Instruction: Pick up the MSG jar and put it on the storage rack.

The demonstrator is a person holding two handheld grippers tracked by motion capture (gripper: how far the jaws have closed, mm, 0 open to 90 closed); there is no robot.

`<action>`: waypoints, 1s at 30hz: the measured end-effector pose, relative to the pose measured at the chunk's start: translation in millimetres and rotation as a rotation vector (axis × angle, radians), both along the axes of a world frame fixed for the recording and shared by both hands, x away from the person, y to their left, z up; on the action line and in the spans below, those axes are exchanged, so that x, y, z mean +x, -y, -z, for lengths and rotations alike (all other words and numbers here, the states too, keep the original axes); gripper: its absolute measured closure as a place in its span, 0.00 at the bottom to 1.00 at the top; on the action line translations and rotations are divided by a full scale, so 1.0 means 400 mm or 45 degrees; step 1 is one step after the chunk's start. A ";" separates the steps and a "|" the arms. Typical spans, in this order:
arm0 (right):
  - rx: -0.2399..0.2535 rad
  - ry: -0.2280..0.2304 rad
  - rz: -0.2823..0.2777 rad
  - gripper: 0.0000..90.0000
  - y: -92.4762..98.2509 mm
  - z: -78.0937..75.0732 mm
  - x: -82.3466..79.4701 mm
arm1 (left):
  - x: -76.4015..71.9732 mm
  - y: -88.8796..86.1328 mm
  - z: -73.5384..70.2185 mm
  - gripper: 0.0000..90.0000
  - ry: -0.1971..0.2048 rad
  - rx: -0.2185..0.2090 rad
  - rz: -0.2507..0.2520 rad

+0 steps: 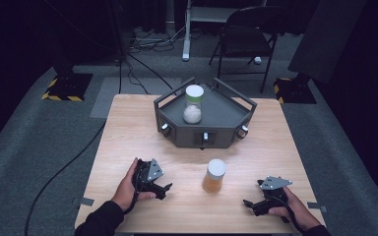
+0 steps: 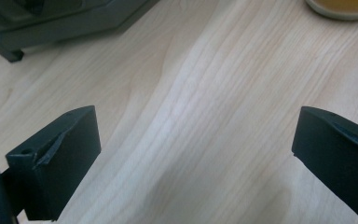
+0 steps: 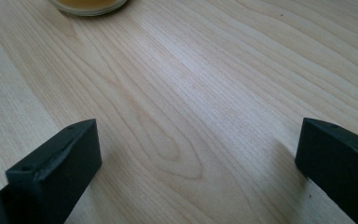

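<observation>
Left tongs (image 1: 163, 189) sit low near the table's near-left corner, jaws spread wide with bare wood between them. Right tongs (image 1: 250, 205) rest by the near-right corner, jaws just as wide apart, gripping nothing either. Between the two, a bit farther in, stands one jar of amber stuff (image 1: 214, 175) with a white lid, upright, well apart from both tongs. The left gripper view catches its base at the top edge (image 2: 342, 8), and so does the right gripper view (image 3: 87, 6). The table (image 1: 128, 132) is pale wood grain, square-ish. At the far edge sits one dark grey angled tray (image 1: 226, 110) with raised rails, and inside it a second jar (image 1: 194, 103), white contents, white lid, upright. Two jars, one tray. Wide open wood on the left and right sides. Around the table: grey carpet, cables, a folding chair (image 1: 248, 37) behind.
</observation>
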State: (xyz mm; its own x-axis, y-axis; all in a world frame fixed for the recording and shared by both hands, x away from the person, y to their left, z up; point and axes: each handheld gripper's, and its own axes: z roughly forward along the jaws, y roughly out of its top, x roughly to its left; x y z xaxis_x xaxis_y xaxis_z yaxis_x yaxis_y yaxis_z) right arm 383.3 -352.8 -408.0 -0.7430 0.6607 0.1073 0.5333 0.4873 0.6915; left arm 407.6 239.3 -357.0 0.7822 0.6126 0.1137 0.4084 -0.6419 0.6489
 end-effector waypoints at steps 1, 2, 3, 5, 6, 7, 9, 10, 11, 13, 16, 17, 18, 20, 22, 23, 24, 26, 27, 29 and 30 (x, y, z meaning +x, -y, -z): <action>0.000 0.000 0.000 0.00 0.000 0.000 0.000 | -0.001 -0.002 0.000 0.01 -0.005 0.002 -0.004; 0.000 0.000 0.000 0.00 0.000 0.000 0.000 | -0.004 -0.006 0.004 0.01 -0.009 -0.004 -0.013; 0.000 0.000 0.000 0.00 0.000 0.000 0.000 | -0.004 -0.006 0.004 0.01 -0.009 -0.004 -0.013; 0.000 0.000 0.000 0.00 0.000 0.000 0.000 | -0.005 -0.009 0.006 0.01 -0.026 0.019 -0.010; 0.000 0.000 0.000 0.00 0.000 0.000 0.000 | -0.003 -0.011 0.007 0.01 -0.039 0.017 -0.016; -0.001 0.000 0.000 0.00 0.000 0.000 0.000 | 0.000 -0.015 0.007 0.01 -0.056 0.012 -0.022; -0.001 0.001 0.000 0.00 0.000 0.000 0.000 | 0.000 -0.017 0.008 0.01 -0.056 0.018 -0.020; 0.000 0.000 0.000 0.00 0.000 0.000 0.000 | -0.002 -0.017 0.008 0.01 -0.053 0.028 -0.024; 0.000 0.000 0.000 0.00 0.000 0.000 0.000 | -0.002 -0.023 0.008 0.01 -0.066 0.028 -0.028; 0.000 0.000 0.000 0.00 0.000 0.000 0.000 | -0.005 -0.024 0.009 0.01 -0.064 0.035 -0.029; 0.000 0.000 -0.003 0.00 0.001 0.000 0.000 | -0.009 -0.031 0.008 0.01 -0.075 0.052 -0.033; 0.000 0.000 -0.003 0.00 0.001 0.000 0.000 | -0.012 -0.035 0.008 0.01 -0.081 0.067 -0.037; 0.000 0.000 -0.003 0.00 0.001 0.000 0.000 | -0.012 -0.036 0.008 0.01 -0.086 0.076 -0.038; 0.000 0.000 -0.003 0.00 0.001 0.000 0.000 | -0.010 -0.048 0.012 0.01 -0.100 0.066 -0.045; 0.000 0.000 -0.003 0.00 0.001 0.000 0.000 | -0.011 -0.050 0.012 0.01 -0.102 0.064 -0.053; 0.001 0.000 -0.003 0.00 0.001 0.000 0.000 | -0.013 -0.051 0.012 0.01 -0.100 0.064 -0.059; 0.001 0.000 -0.003 0.00 0.001 0.000 0.000 | -0.012 -0.055 0.013 0.01 -0.105 0.057 -0.063; 0.001 0.000 -0.004 0.00 0.001 0.000 0.000 | -0.010 -0.066 0.018 0.01 -0.120 0.032 -0.071; 0.001 -0.001 -0.007 0.00 0.001 0.000 0.000 | -0.009 -0.069 0.018 0.01 -0.125 0.028 -0.075; 0.001 -0.001 -0.008 0.00 0.001 0.000 0.000 | -0.007 -0.075 0.019 0.01 -0.135 0.018 -0.081; 0.001 -0.001 -0.008 0.00 0.001 0.000 0.000 | -0.004 -0.079 0.020 0.01 -0.144 0.011 -0.086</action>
State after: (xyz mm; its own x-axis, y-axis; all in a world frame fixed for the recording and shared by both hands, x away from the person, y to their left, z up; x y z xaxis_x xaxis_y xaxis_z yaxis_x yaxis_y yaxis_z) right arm 383.2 -353.2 -408.0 -0.7468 0.6561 0.1084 0.5307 0.4897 0.6918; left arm 405.9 271.0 -365.0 0.7474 0.6636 0.0321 0.5214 -0.6157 0.5908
